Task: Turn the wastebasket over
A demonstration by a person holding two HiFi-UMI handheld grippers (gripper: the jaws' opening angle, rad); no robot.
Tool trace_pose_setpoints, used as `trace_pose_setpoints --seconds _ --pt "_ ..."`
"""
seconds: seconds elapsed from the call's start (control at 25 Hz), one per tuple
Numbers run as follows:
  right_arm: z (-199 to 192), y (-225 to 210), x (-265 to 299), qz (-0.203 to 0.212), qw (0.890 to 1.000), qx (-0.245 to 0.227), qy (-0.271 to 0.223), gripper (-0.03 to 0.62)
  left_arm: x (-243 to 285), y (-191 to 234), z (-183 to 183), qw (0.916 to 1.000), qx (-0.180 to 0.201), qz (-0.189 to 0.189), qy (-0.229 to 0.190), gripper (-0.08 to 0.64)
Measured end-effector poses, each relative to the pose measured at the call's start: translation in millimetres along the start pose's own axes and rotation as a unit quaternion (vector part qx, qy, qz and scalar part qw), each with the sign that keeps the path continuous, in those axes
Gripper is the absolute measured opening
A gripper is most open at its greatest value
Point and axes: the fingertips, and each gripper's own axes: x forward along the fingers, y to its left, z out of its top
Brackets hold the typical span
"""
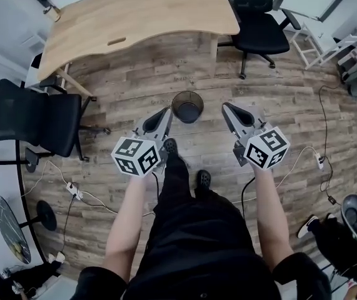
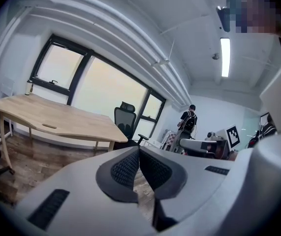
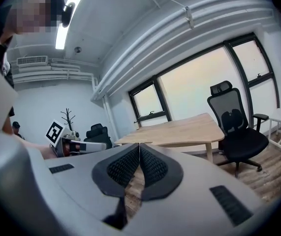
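I see black mesh round wastebasket (image 1: pixel 187 107) upright on wood floor (image 1: pixel 278 105) | my left gripper (image 1: pixel 165 112) closed, empty | right gripper (image 1: pixel 226 107) closed, empty

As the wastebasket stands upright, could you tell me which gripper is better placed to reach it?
Left, probably: the left gripper ends beside the rim of the wastebasket, while the right gripper sits farther off. Both have shut fingers and must open first.

Wastebasket (image 1: pixel 187 107) black mesh; desk (image 1: pixel 134 14) pale wood; floor (image 1: pixel 291 99) weathered grey-brown wood planks; office chair (image 1: pixel 256 27) black.
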Motion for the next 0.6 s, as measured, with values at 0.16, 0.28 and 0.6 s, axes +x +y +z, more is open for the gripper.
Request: trace_pose_setpoints --seconds 0.16,0.28,0.6 --pt "-3.6 -12.3 39.2 -0.019 1.0 0.013 0.015 0.034 21.3 36.8 5.8 0.9998 0.003 -0.011 0.019 0.018" --pt "-4.8 -19.4 73.0 -0.037 0.999 0.022 0.025 0.034 37.8 71.2 7.7 0.9991 -0.004 -0.02 0.038 0.018" --pt "-23.5 -36.9 123.3 -0.099 0.993 0.045 0.047 0.034 85.0 128.9 9.9 0.9931 -0.011 -0.074 0.09 0.018"
